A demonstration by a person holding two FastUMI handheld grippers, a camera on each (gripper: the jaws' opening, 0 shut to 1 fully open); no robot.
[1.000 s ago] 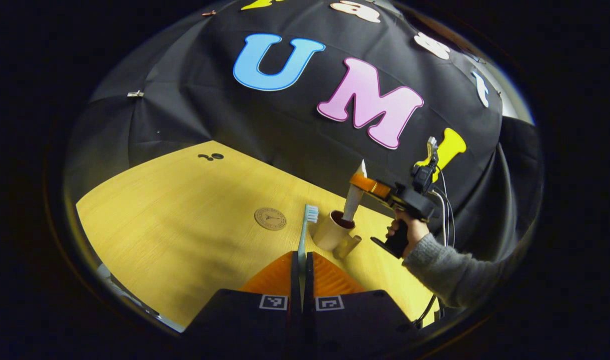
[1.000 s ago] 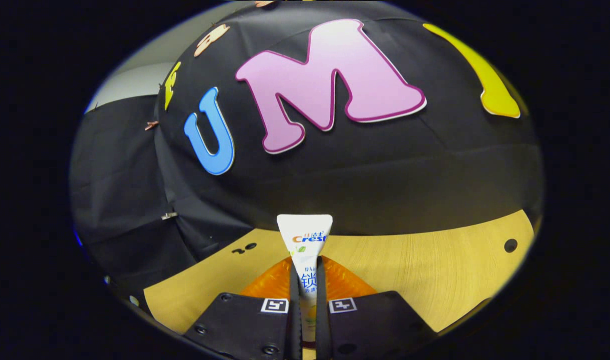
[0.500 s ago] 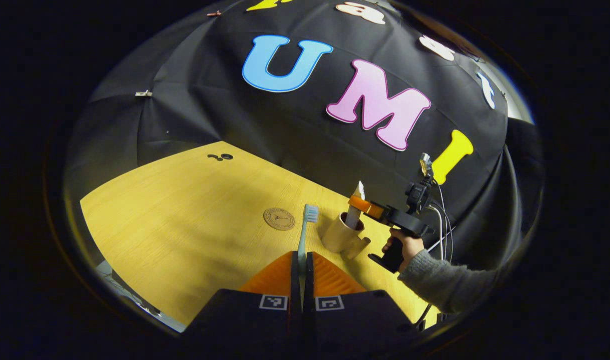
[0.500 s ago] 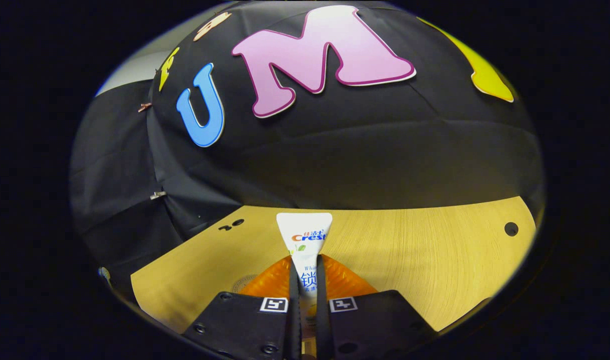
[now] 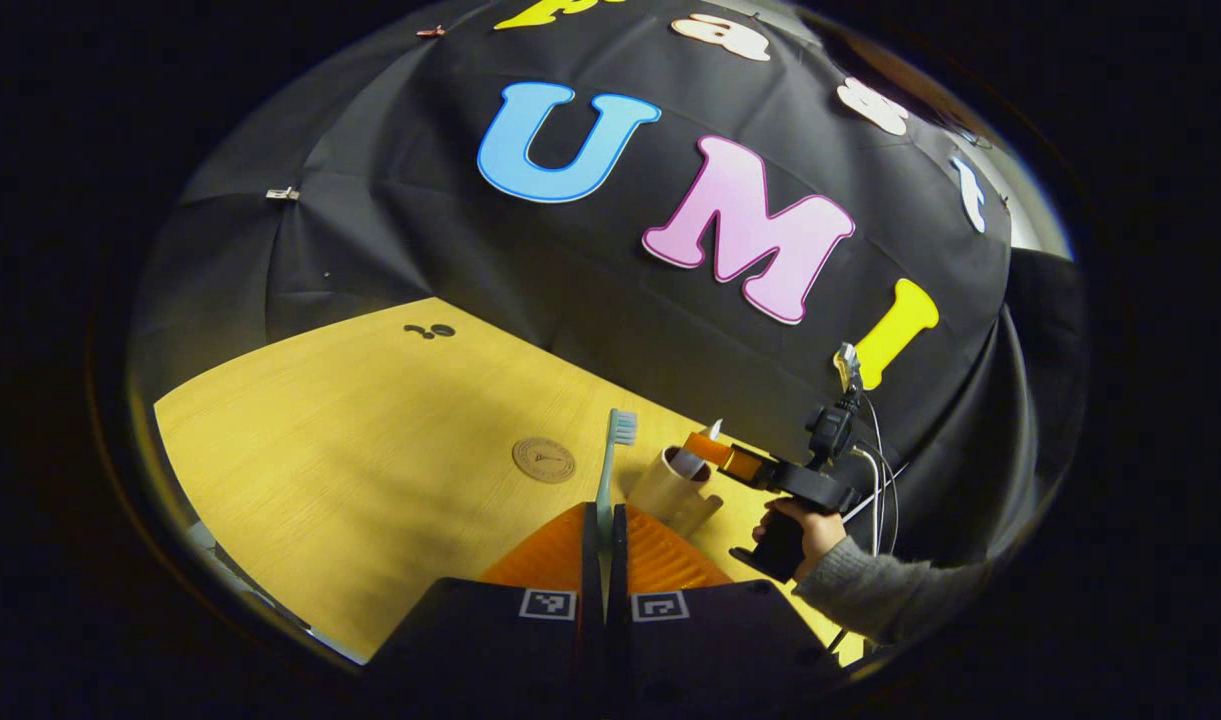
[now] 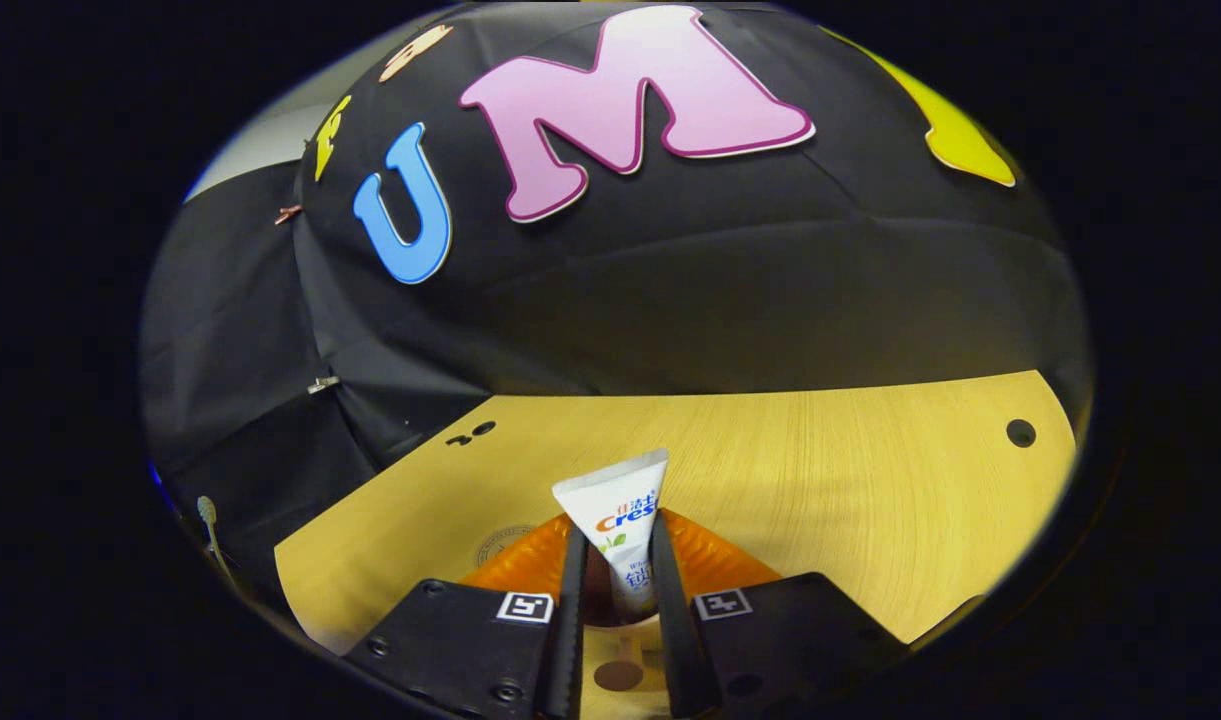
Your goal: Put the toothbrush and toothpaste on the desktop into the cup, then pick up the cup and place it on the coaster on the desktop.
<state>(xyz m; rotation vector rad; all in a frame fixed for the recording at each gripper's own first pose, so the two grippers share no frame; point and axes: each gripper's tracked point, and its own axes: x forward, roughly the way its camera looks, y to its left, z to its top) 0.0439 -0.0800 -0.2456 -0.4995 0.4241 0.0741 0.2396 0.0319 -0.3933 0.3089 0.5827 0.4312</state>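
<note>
In the left gripper view my left gripper (image 5: pixel 604 512) is shut on the handle of a pale blue toothbrush (image 5: pixel 620 430), bristles pointing up and away. Just right of it stands the beige cup (image 5: pixel 667 488) on the wooden desktop (image 5: pixel 370 450). My right gripper (image 5: pixel 708 450), held by a hand (image 5: pixel 805 525), hovers at the cup's rim. In the right gripper view my right gripper (image 6: pixel 615 535) is open, and the white toothpaste tube (image 6: pixel 618 505) leans loose between the fingers, its lower end down in the cup (image 6: pixel 615 640). The round brown coaster (image 5: pixel 544 460) lies left of the cup.
The black cloth wall stands close behind the cup. Small holes mark the desktop at the far left (image 5: pixel 427 330) and at the far right (image 6: pixel 1020 432). Cables (image 5: pixel 875 450) trail from the right gripper. A grey sleeve (image 5: pixel 870 600) reaches in from the right.
My right gripper came down over the cup and opened; the toothpaste slid down into the cup and tilted. The left gripper kept its hold on the toothbrush and barely moved.
</note>
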